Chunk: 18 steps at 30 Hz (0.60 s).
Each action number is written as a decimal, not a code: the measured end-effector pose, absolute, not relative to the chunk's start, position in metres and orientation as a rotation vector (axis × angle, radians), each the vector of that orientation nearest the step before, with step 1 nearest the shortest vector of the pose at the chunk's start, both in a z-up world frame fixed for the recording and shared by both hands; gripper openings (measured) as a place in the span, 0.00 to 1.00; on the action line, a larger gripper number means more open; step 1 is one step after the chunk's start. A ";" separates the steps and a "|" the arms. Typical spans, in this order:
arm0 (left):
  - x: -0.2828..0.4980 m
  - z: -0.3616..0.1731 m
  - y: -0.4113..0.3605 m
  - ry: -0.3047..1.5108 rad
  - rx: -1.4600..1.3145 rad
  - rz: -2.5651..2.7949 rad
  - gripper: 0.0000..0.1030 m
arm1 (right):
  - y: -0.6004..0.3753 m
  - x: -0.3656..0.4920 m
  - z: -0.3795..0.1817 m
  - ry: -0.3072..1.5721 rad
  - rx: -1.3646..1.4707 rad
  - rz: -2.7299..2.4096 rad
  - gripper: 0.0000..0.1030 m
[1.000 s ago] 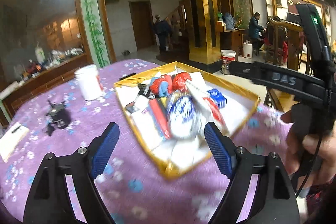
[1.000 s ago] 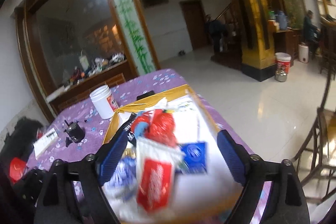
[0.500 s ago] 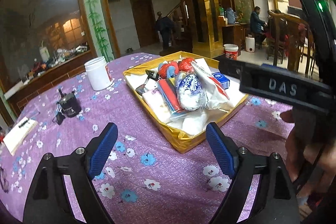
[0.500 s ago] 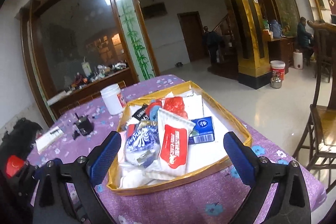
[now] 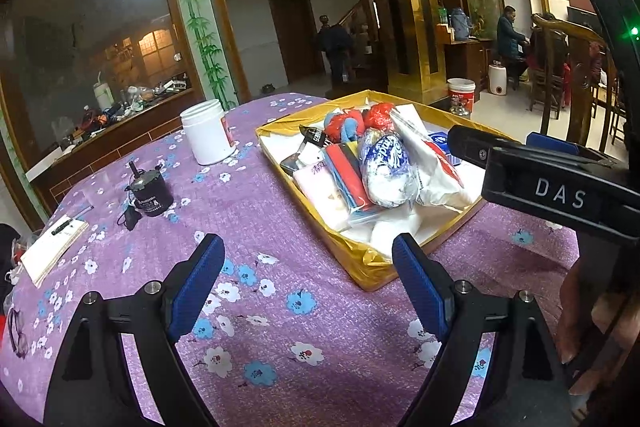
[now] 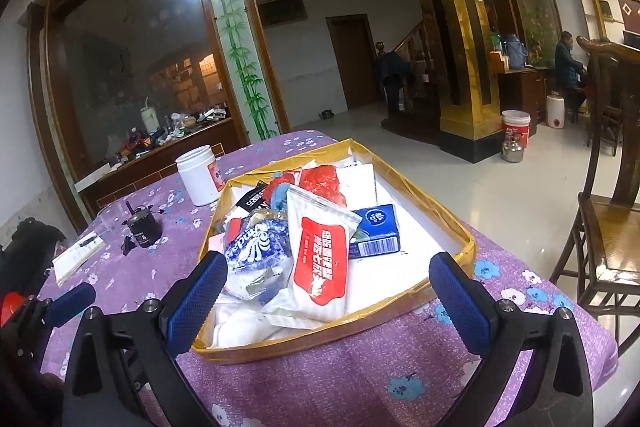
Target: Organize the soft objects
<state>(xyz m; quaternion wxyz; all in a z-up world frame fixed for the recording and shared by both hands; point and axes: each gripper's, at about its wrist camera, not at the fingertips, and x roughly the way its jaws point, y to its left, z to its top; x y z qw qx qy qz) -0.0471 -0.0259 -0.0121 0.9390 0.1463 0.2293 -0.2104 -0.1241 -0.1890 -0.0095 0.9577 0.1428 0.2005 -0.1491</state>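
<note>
A gold-rimmed tray (image 5: 362, 277) (image 6: 466, 245) on the purple flowered tablecloth holds a pile of soft packs: a white pack with a red label (image 6: 320, 263), a blue-and-white bag (image 6: 256, 251) (image 5: 386, 167), a blue tissue pack (image 6: 374, 231), red bags (image 6: 322, 181) and others. My left gripper (image 5: 308, 281) is open and empty, over the cloth to the near left of the tray. My right gripper (image 6: 328, 301) is open and empty, above the tray's near edge. Its body shows at the right in the left wrist view (image 5: 556, 187).
A white jar (image 5: 206, 131) (image 6: 198, 175) stands left of the tray. A small black device (image 5: 150, 193) (image 6: 144, 227) and a notepad with a pen (image 5: 52, 245) lie further left. A wooden chair (image 6: 604, 219) stands right of the table's edge.
Both grippers have pulled back and up from the tray, so it now looks smaller and farther. Both stay open and empty. The items in the tray have not moved.
</note>
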 end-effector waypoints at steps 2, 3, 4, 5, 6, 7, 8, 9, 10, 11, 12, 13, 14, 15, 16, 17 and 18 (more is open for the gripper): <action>-0.047 -0.012 -0.026 0.467 0.303 -0.425 0.84 | -0.191 -0.124 -0.010 0.411 0.294 -0.305 0.99; -0.047 -0.012 -0.027 0.466 0.305 -0.426 0.84 | -0.191 -0.124 -0.011 0.412 0.295 -0.304 0.99; -0.048 -0.012 -0.027 0.466 0.307 -0.426 0.84 | -0.191 -0.123 -0.011 0.414 0.294 -0.304 0.99; -0.048 -0.013 -0.027 0.465 0.309 -0.427 0.84 | -0.190 -0.122 -0.011 0.416 0.291 -0.303 0.99; -0.048 -0.013 -0.028 0.465 0.311 -0.426 0.84 | -0.190 -0.123 -0.011 0.417 0.289 -0.303 0.99; -0.048 -0.013 -0.028 0.466 0.311 -0.427 0.84 | -0.190 -0.122 -0.011 0.418 0.287 -0.302 0.99; -0.048 -0.013 -0.028 0.467 0.310 -0.428 0.84 | -0.189 -0.122 -0.011 0.417 0.284 -0.302 0.99; -0.048 -0.013 -0.028 0.468 0.311 -0.429 0.84 | -0.189 -0.123 -0.011 0.416 0.282 -0.303 0.99; -0.049 -0.013 -0.028 0.468 0.312 -0.430 0.84 | -0.189 -0.122 -0.011 0.417 0.281 -0.302 0.99; -0.049 -0.013 -0.028 0.469 0.313 -0.430 0.84 | -0.189 -0.123 -0.011 0.418 0.282 -0.301 0.99; -0.049 -0.013 -0.028 0.470 0.312 -0.430 0.84 | -0.189 -0.123 -0.011 0.419 0.282 -0.302 0.99; -0.049 -0.013 -0.028 0.472 0.312 -0.433 0.84 | -0.189 -0.123 -0.011 0.419 0.283 -0.302 0.99; -0.049 -0.013 -0.028 0.475 0.312 -0.436 0.84 | -0.189 -0.123 -0.011 0.421 0.284 -0.301 0.99; -0.049 -0.014 -0.028 0.477 0.312 -0.438 0.84 | -0.189 -0.123 -0.011 0.421 0.284 -0.302 0.99; -0.049 -0.014 -0.028 0.480 0.313 -0.442 0.84 | -0.189 -0.123 -0.011 0.421 0.284 -0.302 0.99; -0.049 -0.013 -0.028 0.480 0.313 -0.443 0.84 | -0.189 -0.123 -0.011 0.421 0.284 -0.301 0.99; -0.049 -0.013 -0.028 0.478 0.314 -0.438 0.84 | -0.189 -0.123 -0.011 0.421 0.284 -0.301 0.99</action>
